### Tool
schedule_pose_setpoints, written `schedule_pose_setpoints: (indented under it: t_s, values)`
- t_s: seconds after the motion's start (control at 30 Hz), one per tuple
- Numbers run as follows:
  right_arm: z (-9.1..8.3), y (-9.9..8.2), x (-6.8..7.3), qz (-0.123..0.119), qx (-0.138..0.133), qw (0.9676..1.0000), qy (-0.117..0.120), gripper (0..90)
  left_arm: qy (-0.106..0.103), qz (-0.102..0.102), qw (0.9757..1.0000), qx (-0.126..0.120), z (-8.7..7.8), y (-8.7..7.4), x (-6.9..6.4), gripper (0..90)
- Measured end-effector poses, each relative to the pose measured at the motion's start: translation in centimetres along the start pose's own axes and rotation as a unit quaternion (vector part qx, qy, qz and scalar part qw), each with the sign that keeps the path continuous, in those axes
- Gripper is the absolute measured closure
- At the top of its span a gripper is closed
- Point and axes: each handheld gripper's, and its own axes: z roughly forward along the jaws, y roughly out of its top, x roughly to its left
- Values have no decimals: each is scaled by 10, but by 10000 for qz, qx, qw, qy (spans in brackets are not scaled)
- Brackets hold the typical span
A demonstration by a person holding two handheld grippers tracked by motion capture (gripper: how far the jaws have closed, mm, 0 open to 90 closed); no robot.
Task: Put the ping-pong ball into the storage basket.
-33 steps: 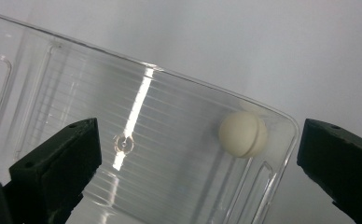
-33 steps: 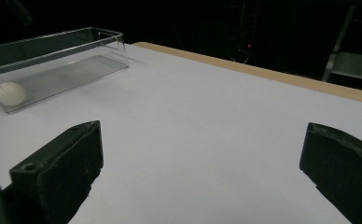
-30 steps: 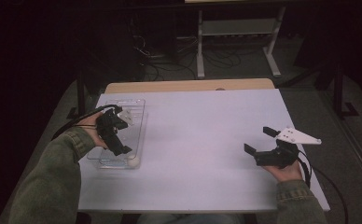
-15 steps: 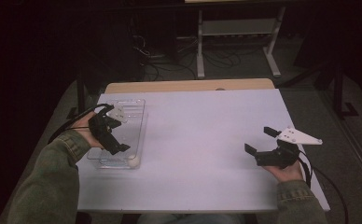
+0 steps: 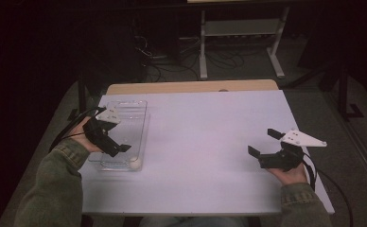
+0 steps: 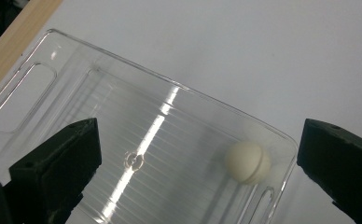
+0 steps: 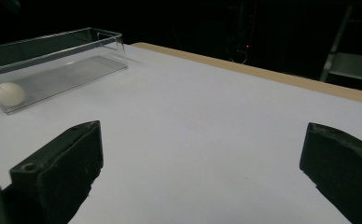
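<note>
We see the left hand-held gripper [image 5: 109,135] hanging over the clear tray [image 5: 141,113] at the left side of the white tabletop [image 5: 205,137], its jaws spread wide with nothing between them. Looking down along those jaws in the left gripper view, we have the tray [image 6: 76,60] below, and a small cream ball [image 6: 247,161] sitting in its near corner, close to the right-hand jaw but clear of it. From the high view the ball [image 5: 135,163] lies at the end of the tray nearest the person (just below the gripper's lower jaw, not touching it).

Over on the right, the right hand-held gripper [image 5: 265,144] hovers low above bare tabletop, well apart from the tray, jaws also spread and empty, its grey three-cornered plate on top. In the right gripper view we look across the tabletop [image 7: 207,121] toward the tray [image 7: 76,42] at far left, with the ball [image 7: 9,93] resting inside its near end.

Both forearms, in olive sleeves [image 5: 54,184], come in from the bottom edge. A wooden edge [image 5: 191,86] shows along the far side of the tabletop.
</note>
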Motion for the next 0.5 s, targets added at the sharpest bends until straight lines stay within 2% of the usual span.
schedule_pose_setpoints:
  t_s: [0.23, 0.5]
  values:
    - [0, 0, 0, -1, -5, 10000, 0, 0, 74, -348, 9986, -402, -5, -16, 4, 0]
    - [0, 0, 0, -1, 4, 10000, -2, 0, 157, -457, 9968, -643, -7, -24, -1, 0]
